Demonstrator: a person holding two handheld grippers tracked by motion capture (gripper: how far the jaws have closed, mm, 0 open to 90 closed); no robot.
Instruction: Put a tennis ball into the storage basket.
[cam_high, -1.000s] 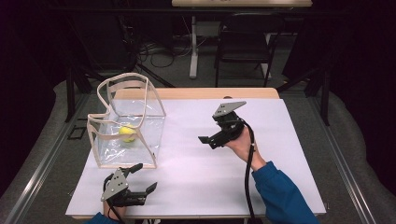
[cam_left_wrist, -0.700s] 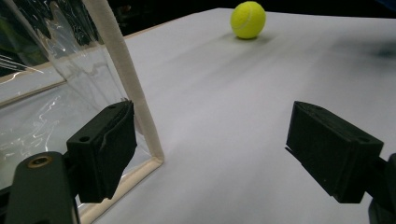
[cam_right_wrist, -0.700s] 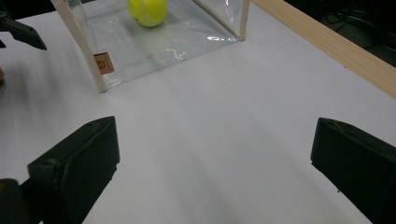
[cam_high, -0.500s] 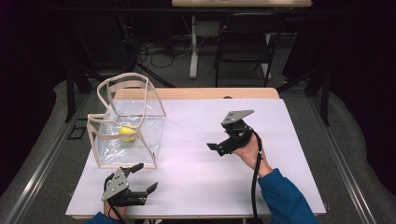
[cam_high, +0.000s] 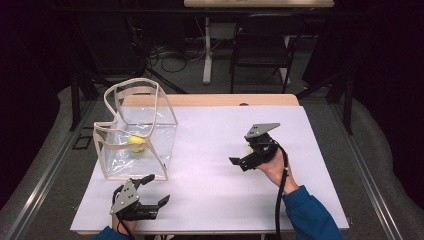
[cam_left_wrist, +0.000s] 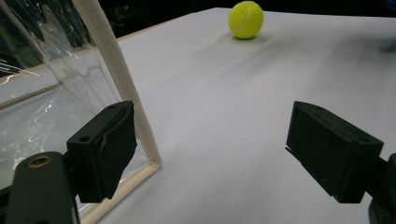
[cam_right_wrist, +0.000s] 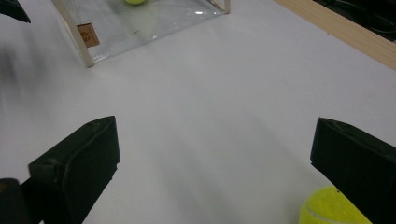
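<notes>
A white sheet (cam_high: 210, 150) is covering the table, with a strip of bare wood (cam_high: 210, 100) showing along its far edge. Dark floor, a chair (cam_high: 260, 50) and cables are lying beyond.

A clear bag (cam_high: 137, 132) with cream trim is standing at the sheet's left, near the front, and is holding one ball (cam_high: 136, 143). The middle of the sheet is lying bare between bag and right gripper (cam_high: 243, 162).

The right gripper is hanging right of centre, jaws spread wide and pointing left. A second ball (cam_right_wrist: 332, 209) is sitting just beside its right jaw, not gripped; the left gripper view is showing it (cam_left_wrist: 246, 19) far across the sheet.

The left gripper (cam_high: 152, 190) is waiting at the front edge just before the bag's near corner, jaws gaping and empty. The person's blue sleeve (cam_high: 310, 217) is coming in from bottom right.
</notes>
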